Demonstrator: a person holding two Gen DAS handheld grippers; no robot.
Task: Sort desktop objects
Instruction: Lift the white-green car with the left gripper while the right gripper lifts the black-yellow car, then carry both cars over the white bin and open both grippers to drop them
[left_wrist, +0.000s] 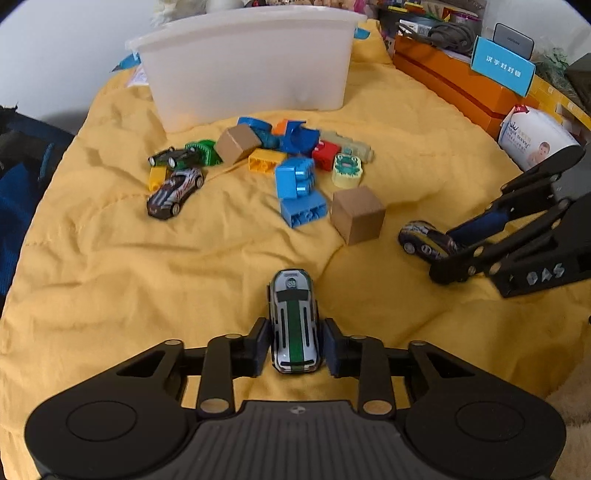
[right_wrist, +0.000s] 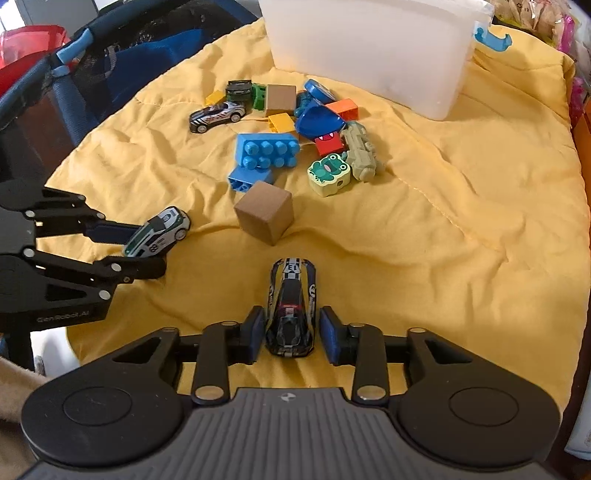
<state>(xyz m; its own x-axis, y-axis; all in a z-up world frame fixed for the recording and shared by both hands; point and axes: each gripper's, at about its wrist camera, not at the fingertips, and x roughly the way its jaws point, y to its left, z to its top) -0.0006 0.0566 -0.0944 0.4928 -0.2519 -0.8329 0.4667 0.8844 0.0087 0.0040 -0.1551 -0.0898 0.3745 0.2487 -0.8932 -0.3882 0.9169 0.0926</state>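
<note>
Left tool (left_wrist: 294, 345) clamped on the white toy car with a green stripe (left_wrist: 293, 321), nose pointing away over the yellow quilt (left_wrist: 110, 277). Right tool (right_wrist: 290, 334) astride the dark blue racing car (right_wrist: 291, 310), left pad touching, right pad a sliver clear; grip not certain. Beyond both: wooden cube (right_wrist: 265, 211), heap of building bricks (right_wrist: 267, 151), white bin (right_wrist: 369, 48) at the quilt's far edge.

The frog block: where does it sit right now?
In the right wrist view the frog block lies on the yellow cloth at the pile's right edge, against the beige toy train, below the red block.
</note>
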